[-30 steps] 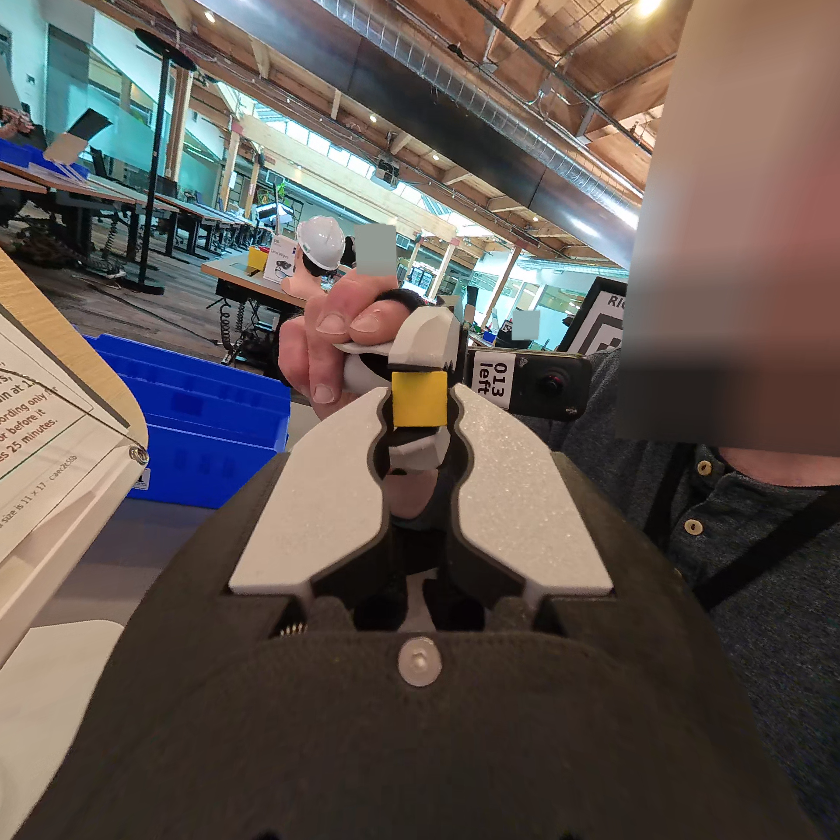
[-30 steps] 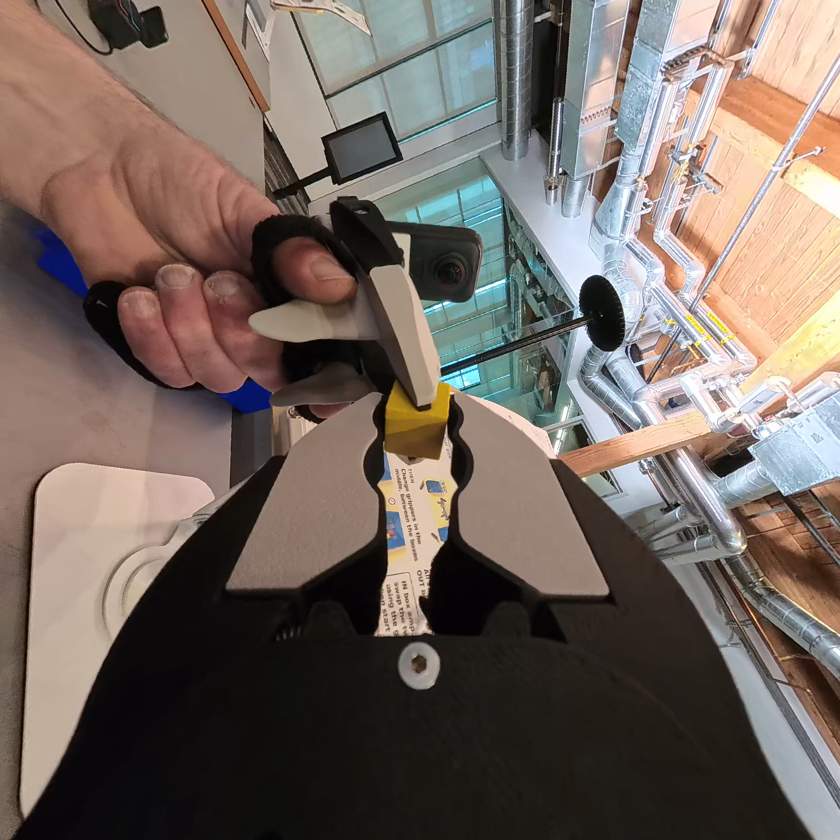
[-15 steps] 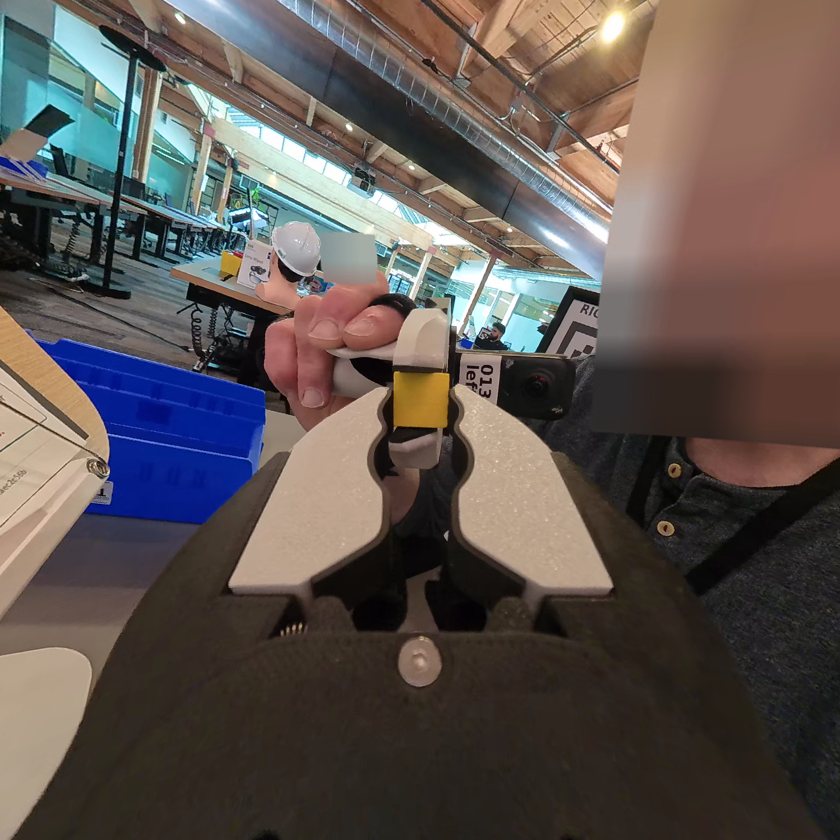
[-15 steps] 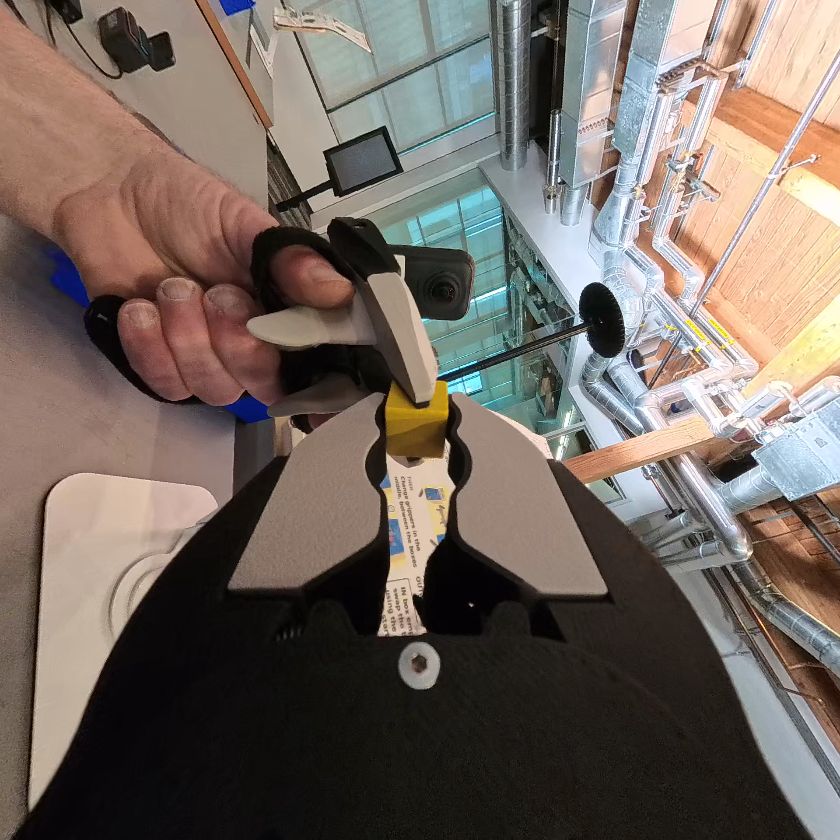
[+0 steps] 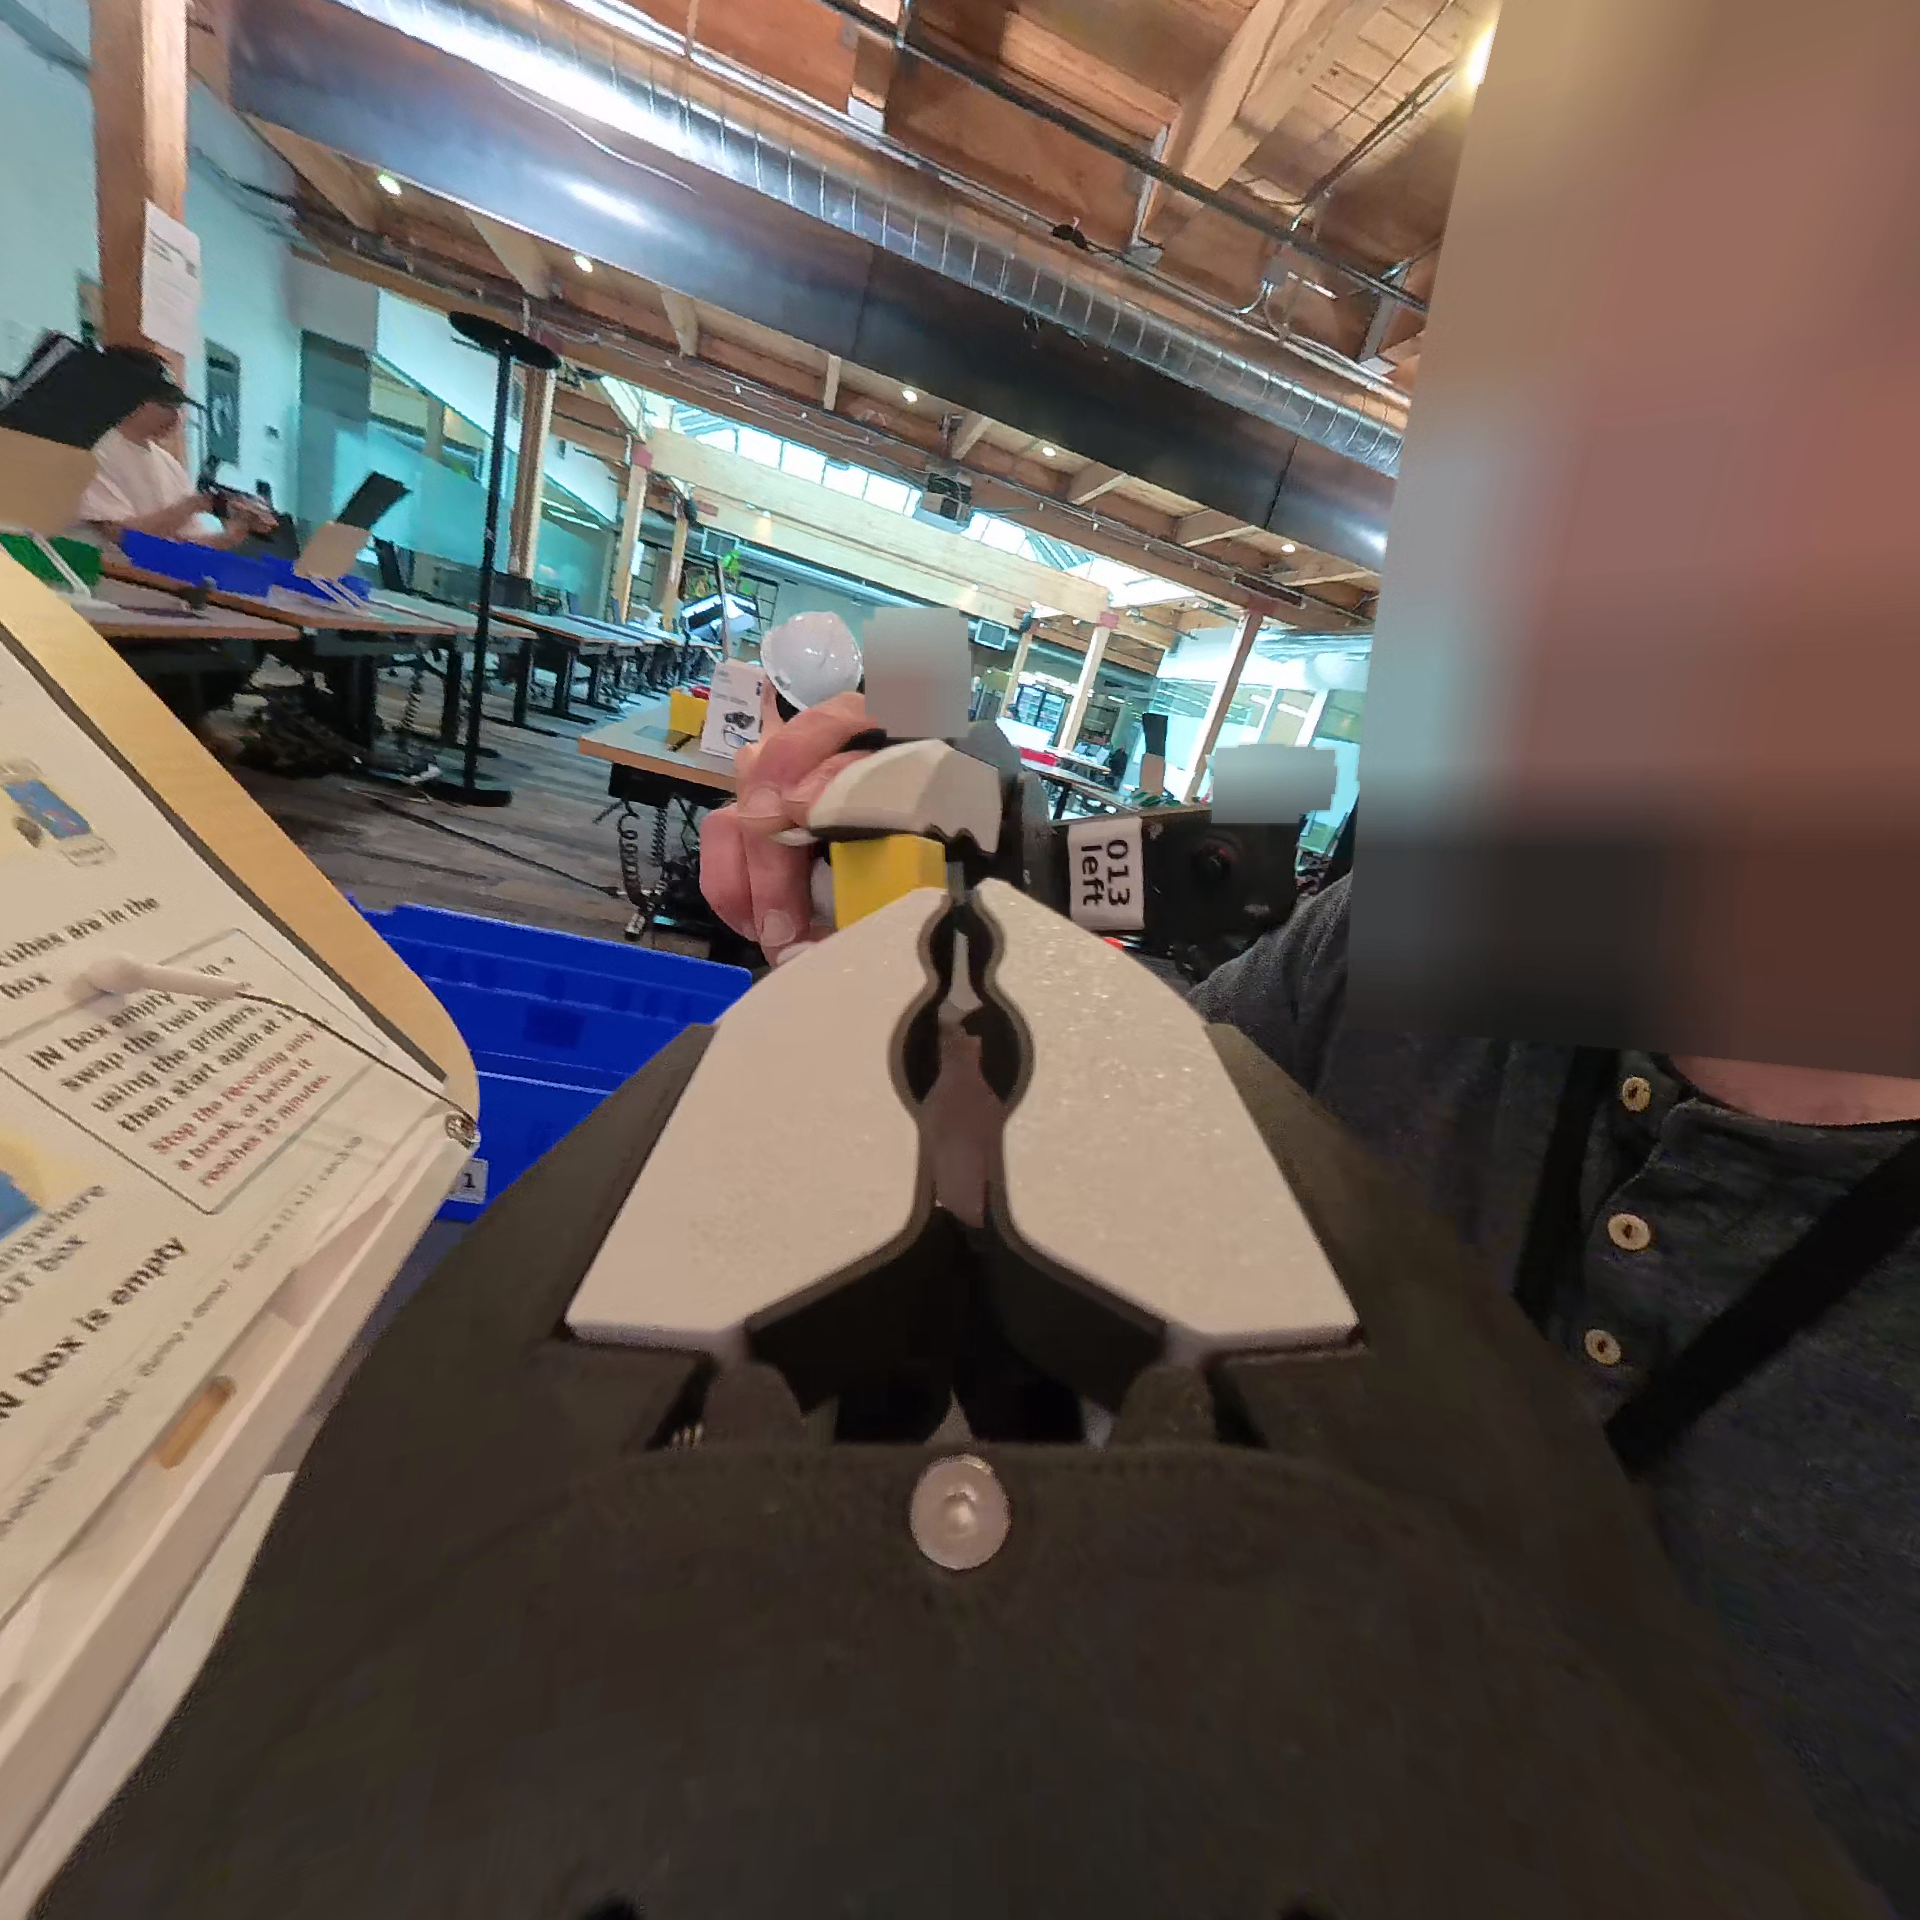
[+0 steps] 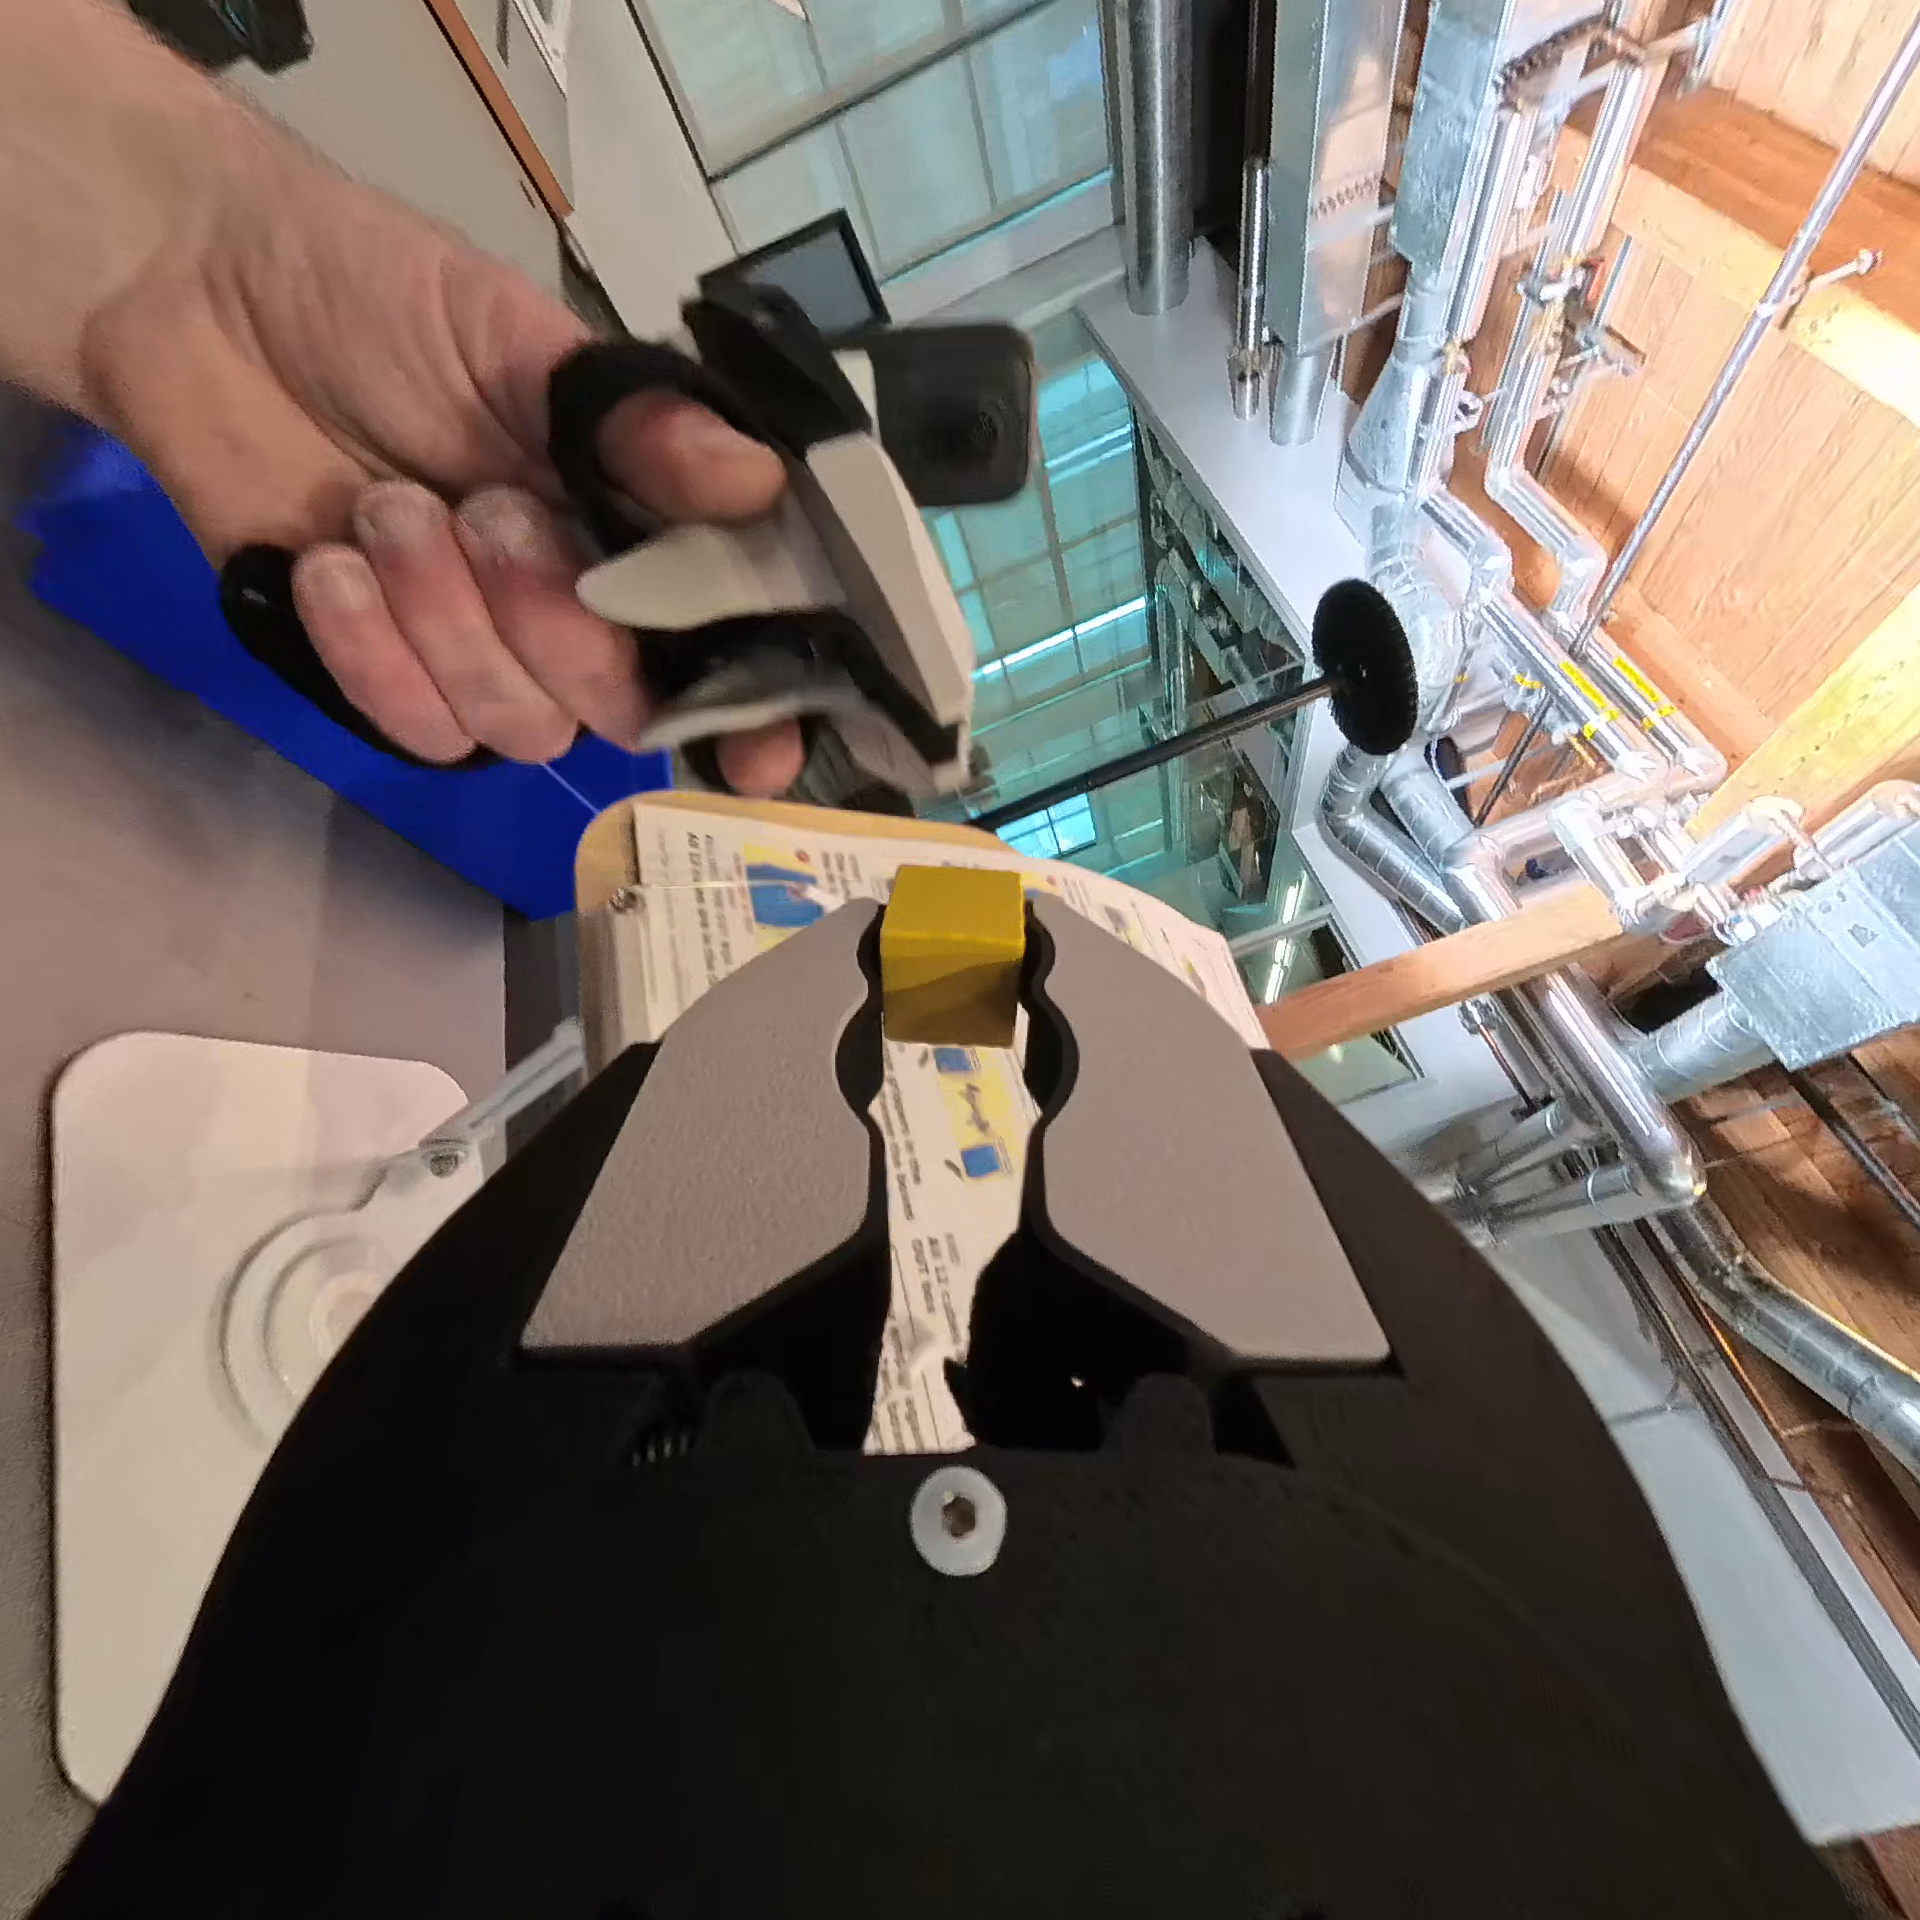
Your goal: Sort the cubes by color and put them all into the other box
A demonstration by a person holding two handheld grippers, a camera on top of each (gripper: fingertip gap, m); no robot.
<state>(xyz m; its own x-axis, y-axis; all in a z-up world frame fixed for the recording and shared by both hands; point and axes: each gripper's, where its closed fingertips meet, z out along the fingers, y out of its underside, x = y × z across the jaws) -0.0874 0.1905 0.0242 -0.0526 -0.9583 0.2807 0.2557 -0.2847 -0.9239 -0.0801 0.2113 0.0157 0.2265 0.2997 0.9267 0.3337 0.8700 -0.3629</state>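
Since a moment ago the left gripper [image 5: 961,902] has let go of the one yellow cube [image 6: 951,966] and drawn away, its two fingers now clenched together on nothing. The right gripper [image 6: 951,935] alone grips that single cube, both pads pressed on its sides, in the air above one instruction sheet [image 6: 727,914]. One blue box [image 5: 561,1029] stands behind on the table.

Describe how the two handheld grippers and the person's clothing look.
Left gripper: pale grey, speckled fingers with wavy black-lined inner edges, on a black body with a silver screw. Right gripper: the same build, darker grey fingers. Each carries a small black camera; black finger loops serve as grips. The person wears a dark grey buttoned shirt and a black strap.
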